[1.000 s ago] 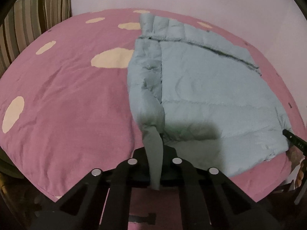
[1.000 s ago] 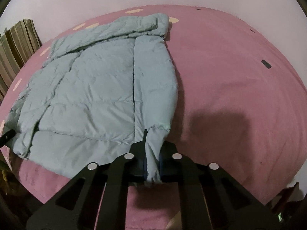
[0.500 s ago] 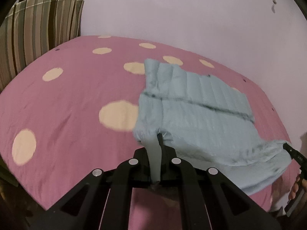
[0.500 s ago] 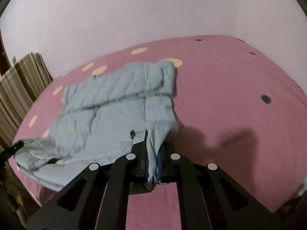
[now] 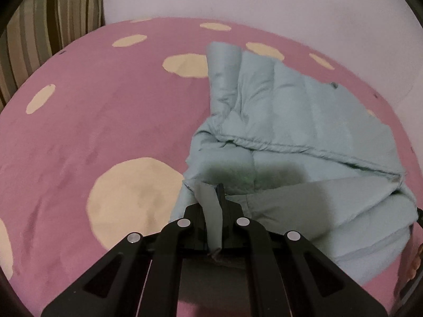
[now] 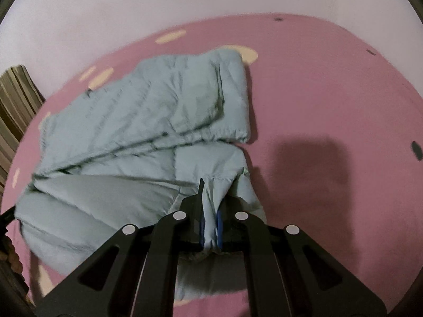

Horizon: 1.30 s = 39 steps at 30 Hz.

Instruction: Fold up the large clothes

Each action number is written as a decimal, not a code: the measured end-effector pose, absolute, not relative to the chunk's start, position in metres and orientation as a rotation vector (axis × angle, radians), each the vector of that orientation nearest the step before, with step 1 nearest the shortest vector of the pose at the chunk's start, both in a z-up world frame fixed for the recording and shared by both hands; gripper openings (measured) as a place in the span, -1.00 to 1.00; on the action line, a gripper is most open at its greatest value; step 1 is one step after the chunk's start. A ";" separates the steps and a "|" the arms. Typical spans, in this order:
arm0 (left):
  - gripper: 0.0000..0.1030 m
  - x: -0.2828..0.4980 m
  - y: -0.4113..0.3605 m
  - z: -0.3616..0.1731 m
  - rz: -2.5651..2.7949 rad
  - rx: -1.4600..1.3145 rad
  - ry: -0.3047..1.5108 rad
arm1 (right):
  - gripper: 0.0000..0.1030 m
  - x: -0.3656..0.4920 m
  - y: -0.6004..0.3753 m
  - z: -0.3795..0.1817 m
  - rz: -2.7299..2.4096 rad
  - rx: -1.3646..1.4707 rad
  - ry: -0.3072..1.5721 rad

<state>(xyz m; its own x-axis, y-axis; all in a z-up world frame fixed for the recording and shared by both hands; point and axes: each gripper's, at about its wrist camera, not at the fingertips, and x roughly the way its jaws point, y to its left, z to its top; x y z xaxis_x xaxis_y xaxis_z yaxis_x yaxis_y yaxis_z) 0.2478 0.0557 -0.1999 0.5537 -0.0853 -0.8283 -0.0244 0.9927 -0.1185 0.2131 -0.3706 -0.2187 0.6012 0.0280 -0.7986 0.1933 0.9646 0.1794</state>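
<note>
A pale blue quilted puffer jacket point(image 5: 285, 111) lies on a pink bed cover, its far part flat and its near hem raised. My left gripper point(image 5: 212, 206) is shut on the jacket's left hem corner. My right gripper point(image 6: 211, 206) is shut on the right hem corner of the jacket point(image 6: 158, 121). Both hold the hem above the bed and over the jacket's lower body, so the fabric between them sags in a fold. The jacket's underside lining shows near both grippers.
The pink bed cover point(image 5: 105, 121) has cream dots and spreads wide to the left of the jacket, and to its right in the right wrist view point(image 6: 330, 92). A striped pillow point(image 5: 39, 26) stands at the far left. A pale wall runs behind the bed.
Both grippers have lifted the hem corners and carried them forward toward the collar. The jacket, flat a second ago, now doubles over on itself.
</note>
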 end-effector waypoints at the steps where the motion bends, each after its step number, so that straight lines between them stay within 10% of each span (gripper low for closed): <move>1: -0.91 0.250 0.055 -0.204 -0.037 -0.116 0.989 | -0.88 0.215 -0.370 -0.224 -0.098 0.256 0.931; 10: -0.82 0.247 0.055 -0.188 -0.046 -0.082 0.944 | -0.74 0.217 -0.367 -0.220 -0.084 0.231 0.921; 18: 0.25 0.225 0.073 -0.145 -0.021 -0.128 0.814 | 0.01 0.189 -0.381 -0.177 -0.098 0.236 0.795; 39: 0.27 0.220 0.082 -0.159 -0.147 -0.103 0.808 | 0.22 0.184 -0.383 -0.175 -0.008 0.146 0.784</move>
<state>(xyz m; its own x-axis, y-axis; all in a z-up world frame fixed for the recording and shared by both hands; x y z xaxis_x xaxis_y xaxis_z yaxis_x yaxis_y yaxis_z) 0.2196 0.0818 -0.1589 0.6815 -0.1701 -0.7118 0.0913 0.9848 -0.1479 0.1835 -0.3828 -0.1746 0.7083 0.0472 -0.7043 0.0610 0.9899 0.1278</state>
